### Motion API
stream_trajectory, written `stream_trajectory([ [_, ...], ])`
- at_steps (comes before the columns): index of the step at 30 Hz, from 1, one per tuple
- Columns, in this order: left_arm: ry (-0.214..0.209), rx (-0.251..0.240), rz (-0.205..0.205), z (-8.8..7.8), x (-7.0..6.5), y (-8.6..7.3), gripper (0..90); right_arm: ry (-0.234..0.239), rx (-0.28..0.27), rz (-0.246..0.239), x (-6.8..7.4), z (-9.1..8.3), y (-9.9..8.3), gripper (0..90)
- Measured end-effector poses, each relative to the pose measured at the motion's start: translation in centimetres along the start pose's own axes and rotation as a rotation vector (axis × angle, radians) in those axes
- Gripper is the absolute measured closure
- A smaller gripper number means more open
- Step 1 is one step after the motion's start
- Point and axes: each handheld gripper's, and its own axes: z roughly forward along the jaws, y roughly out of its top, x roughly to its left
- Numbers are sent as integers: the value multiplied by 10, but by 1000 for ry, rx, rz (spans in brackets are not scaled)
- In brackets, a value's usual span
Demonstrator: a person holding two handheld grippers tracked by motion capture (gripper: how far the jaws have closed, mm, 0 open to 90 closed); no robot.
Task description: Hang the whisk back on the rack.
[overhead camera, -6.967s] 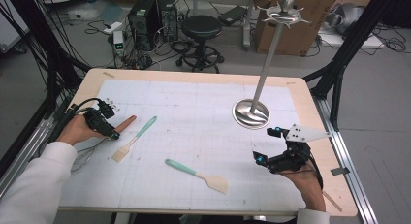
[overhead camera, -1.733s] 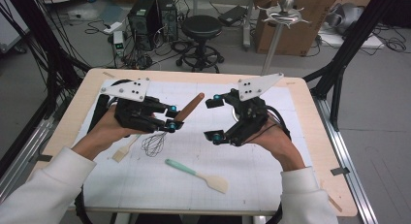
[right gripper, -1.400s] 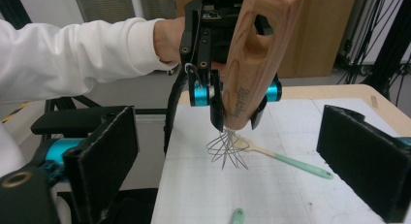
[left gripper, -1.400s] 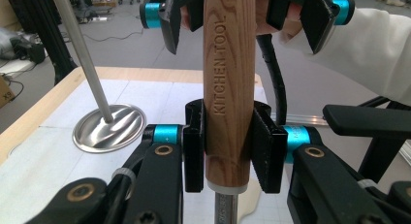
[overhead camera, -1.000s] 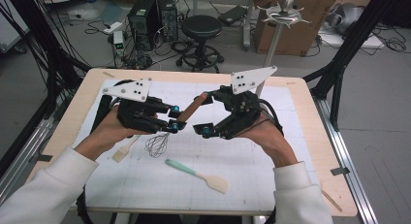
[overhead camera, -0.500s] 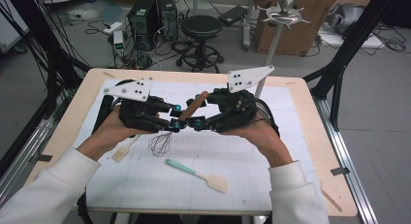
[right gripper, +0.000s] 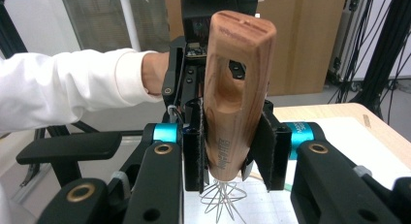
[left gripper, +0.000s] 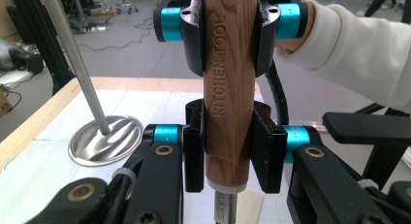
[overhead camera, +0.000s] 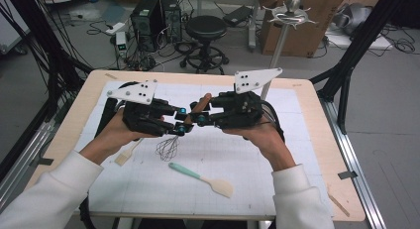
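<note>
I have the whisk (overhead camera: 174,140) up over the desk (overhead camera: 317,140), both tools clamped on its wooden handle: left tool (left gripper: 228,151) near the wire end, right tool (right gripper: 231,153) just closed farther up. It looks light and stiff; the smooth wood may slip; I'd keep off the springy wires.

spatula (overhead camera: 200,176) below grippers, stand pole (overhead camera: 274,59) behind

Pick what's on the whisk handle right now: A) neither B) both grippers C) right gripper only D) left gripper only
B: the left gripper and right gripper each have both pads pressed on the wooden whisk handle, held above the table.
</note>
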Motion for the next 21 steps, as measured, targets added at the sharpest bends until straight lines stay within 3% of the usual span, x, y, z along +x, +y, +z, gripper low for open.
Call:
stream_trajectory([
  [7, -1, 8, -18, 3, 1, -1, 689, -17, 32, -4, 1, 0, 0, 703],
  [9, 16, 23, -18, 3, 1, -1, 622, -13, 34, -1, 1, -1, 1, 710],
  [11, 22, 16, -1, 5, 0, -1, 700, -42, 50, 11, 1, 0, 0, 711],
  [13, 33, 6, 3, 7, 1, 0, 697, -52, 49, 6, 1, 0, 1, 711],
  [16, 45, 20, -3, 5, 0, 1, 583, -21, 24, 11, 2, -2, 1, 712],
  [18, 66, 55, -4, 4, 0, 0, 527, -25, 30, 4, 3, -3, 2, 712],
  [21, 100, 68, -8, 1, -1, -5, 406, -40, 20, 1, 3, -10, 3, 712],
])
